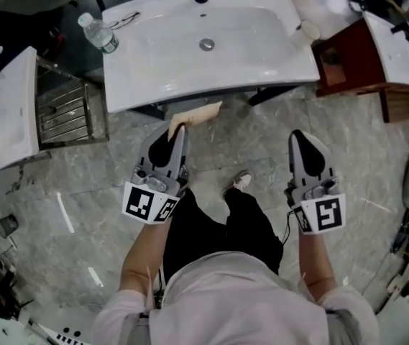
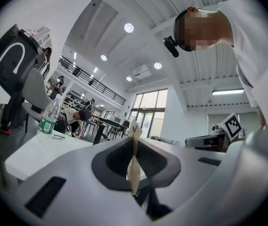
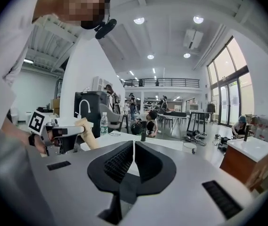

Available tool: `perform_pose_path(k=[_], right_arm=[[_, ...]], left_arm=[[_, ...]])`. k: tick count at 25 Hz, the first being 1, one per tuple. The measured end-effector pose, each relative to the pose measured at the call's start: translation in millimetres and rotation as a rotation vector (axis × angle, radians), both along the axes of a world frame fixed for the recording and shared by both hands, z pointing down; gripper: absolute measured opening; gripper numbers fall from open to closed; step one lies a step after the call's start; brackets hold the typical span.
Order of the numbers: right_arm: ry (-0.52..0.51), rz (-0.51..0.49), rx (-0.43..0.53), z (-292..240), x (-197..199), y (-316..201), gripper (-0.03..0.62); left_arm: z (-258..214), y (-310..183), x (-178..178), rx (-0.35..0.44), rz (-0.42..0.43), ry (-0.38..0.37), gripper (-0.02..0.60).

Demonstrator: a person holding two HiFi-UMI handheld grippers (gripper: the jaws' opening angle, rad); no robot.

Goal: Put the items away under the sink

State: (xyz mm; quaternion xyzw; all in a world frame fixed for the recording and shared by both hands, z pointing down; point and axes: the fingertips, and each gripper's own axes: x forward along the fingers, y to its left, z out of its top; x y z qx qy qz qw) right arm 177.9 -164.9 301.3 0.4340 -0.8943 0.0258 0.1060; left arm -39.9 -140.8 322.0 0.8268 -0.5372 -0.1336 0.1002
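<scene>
My left gripper is shut on a flat tan paper packet that sticks out past its tips toward the front edge of the white sink. In the left gripper view the packet stands edge-on between the closed jaws. My right gripper hangs over the grey floor to the right, shut with nothing in it; its jaws meet in the right gripper view. A water bottle and a pair of glasses lie on the sink's left end. The space under the sink is hidden.
A metal rack and a white slab stand left of the sink. A brown wooden cabinet stands at its right, with a white cup on the sink's right end. The person's shoe is on the floor between the grippers.
</scene>
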Motion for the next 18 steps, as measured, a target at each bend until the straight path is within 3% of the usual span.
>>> perform_pose_path(k=[8,18], right_arm=[[-0.026,-0.06,0.029,105,-10,-14,0.037],[-0.002,-0.062,0.019,217,-14,-13,0.038]], left_arm=[[131,-12,23,-0.018,0.047,0.006,0.023],[256,-39,5,-0.001,-0.011,-0.006,0.023]])
